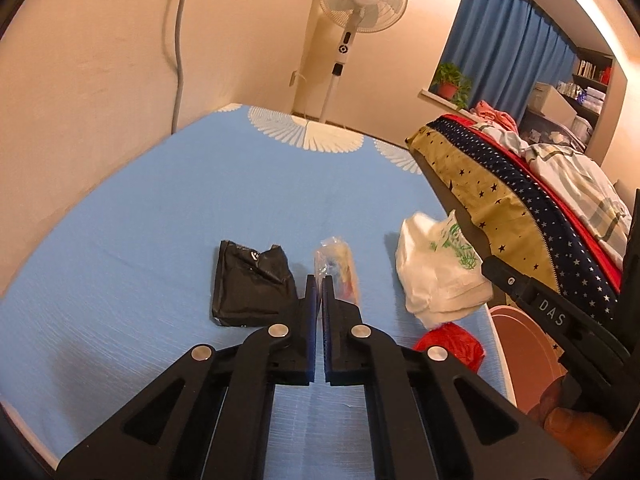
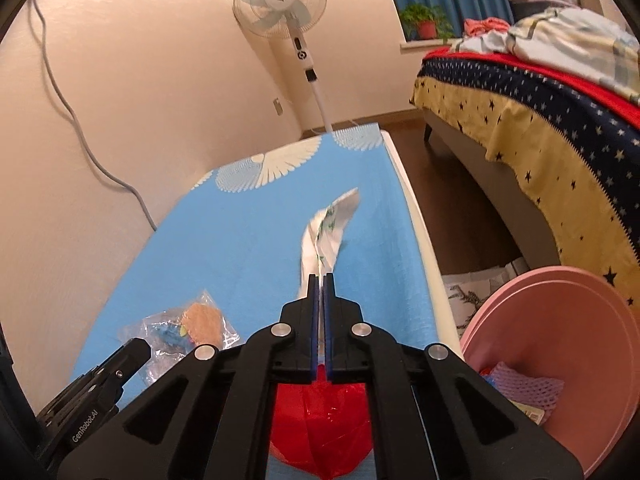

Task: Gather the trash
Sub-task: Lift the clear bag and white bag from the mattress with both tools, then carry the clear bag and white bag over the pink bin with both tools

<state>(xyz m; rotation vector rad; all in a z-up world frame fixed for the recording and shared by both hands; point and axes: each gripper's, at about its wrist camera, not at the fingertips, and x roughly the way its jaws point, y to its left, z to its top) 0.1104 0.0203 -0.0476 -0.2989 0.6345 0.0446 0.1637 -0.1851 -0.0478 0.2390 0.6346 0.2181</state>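
While the right hand-held gripper (image 2: 321, 280), at the centre of the right wrist view, is clamped on a thin fold of the white plastic bag (image 2: 329, 232), the bag trails up and away over the blue-covered table (image 2: 224, 240), so it could slide free before reaching the pink bin (image 2: 560, 320) at lower right. The left hand-held gripper (image 1: 320, 282) has its jaws together on an edge of the clear wrapper (image 1: 338, 264), a light hold that may tear. The black packet (image 1: 250, 284) and red bag (image 1: 450, 344) remain lying on the table.
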